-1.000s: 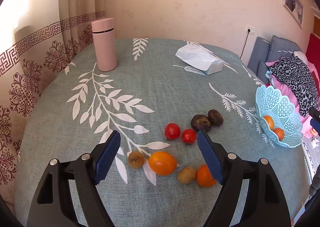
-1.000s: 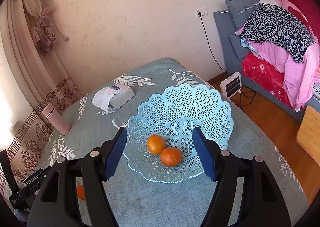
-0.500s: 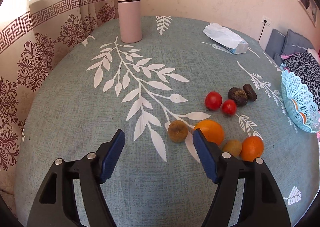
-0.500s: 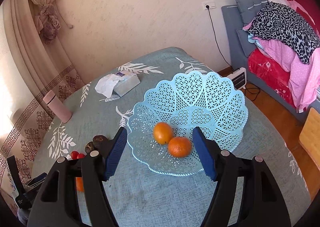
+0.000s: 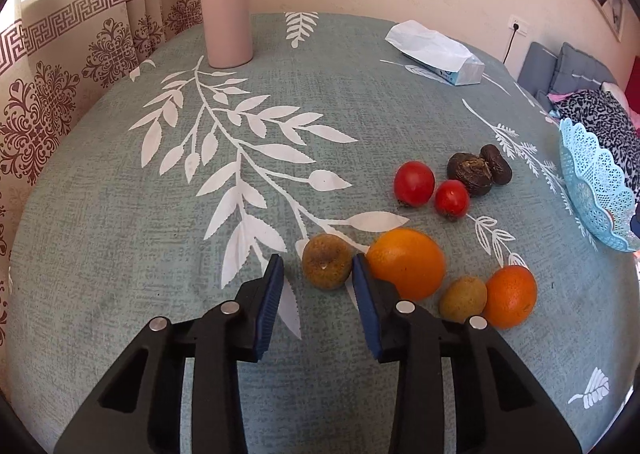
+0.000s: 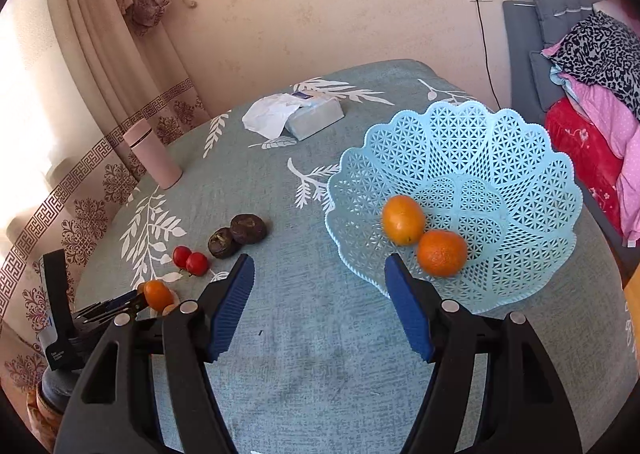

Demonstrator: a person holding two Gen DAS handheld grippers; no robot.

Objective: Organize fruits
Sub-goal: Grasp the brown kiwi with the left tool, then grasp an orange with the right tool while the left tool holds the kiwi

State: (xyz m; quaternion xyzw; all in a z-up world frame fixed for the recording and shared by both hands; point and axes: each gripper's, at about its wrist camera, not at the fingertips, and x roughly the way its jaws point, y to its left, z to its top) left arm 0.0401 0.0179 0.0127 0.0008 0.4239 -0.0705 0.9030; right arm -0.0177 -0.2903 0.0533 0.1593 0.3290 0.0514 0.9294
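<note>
Loose fruit lies on the teal leaf-print tablecloth [image 5: 200, 254]: a brown-green round fruit [image 5: 327, 262], a big orange [image 5: 406, 264], a small tan fruit [image 5: 463, 298], another orange [image 5: 511, 296], two tomatoes [image 5: 414, 183] and two dark wrinkled fruits [image 5: 470, 173]. My left gripper [image 5: 316, 268] is low over the cloth and its jaws are closing. The brown-green fruit sits at their tips with a gap left at the left pad. My right gripper [image 6: 320, 266] hangs open and empty beside the blue lattice basket [image 6: 500, 133], which holds two oranges [image 6: 403, 219].
A pink flask [image 5: 226, 11] and a tissue pack [image 5: 436, 53] stand at the far side of the table. A patterned curtain [image 5: 60, 93] hangs on the left. A sofa with piled clothes [image 6: 592, 65] lies beyond the basket. The basket [image 5: 592, 189] stands near the table's right edge.
My left gripper has come down toward the brown-green fruit and its jaws have narrowed a lot. My right gripper has swung left, so the basket now sits to its right.
</note>
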